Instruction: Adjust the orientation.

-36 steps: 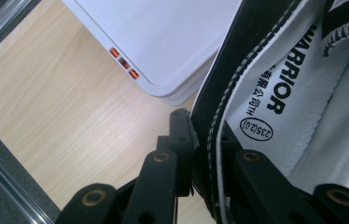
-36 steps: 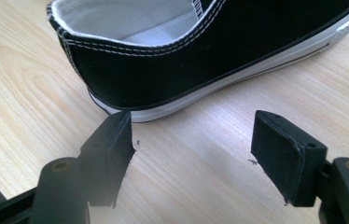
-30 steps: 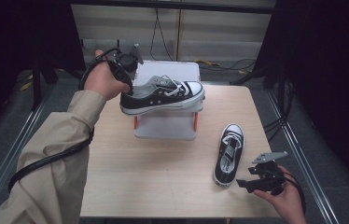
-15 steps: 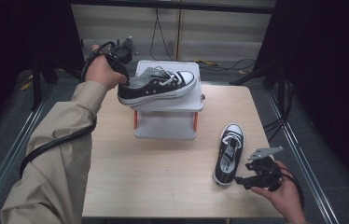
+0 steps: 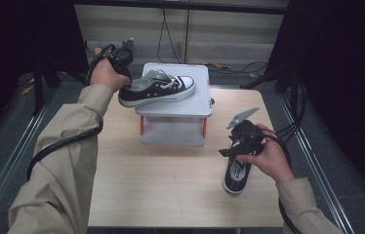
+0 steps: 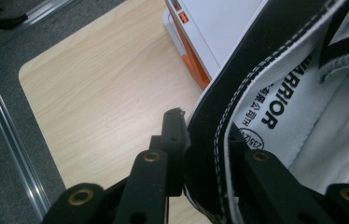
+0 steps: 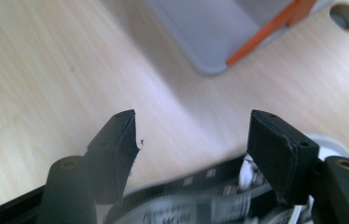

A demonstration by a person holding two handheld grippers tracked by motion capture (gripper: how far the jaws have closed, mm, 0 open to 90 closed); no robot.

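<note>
Left gripper pinches the shoe by its heel, probably resting on the box at 12 o'clock; set it flat before releasing. Right gripper, fingers wide, hovers over the second shoe.

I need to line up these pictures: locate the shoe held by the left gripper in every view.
High view: shoe upper centre, over the white box.
Left gripper view: right half, heel collar between the jaws.
Right gripper view: not in it.
Shared landmark: the white box's orange strip.

One black low-top sneaker lies across the white box's lid — its mate rests upright on the table.
</note>
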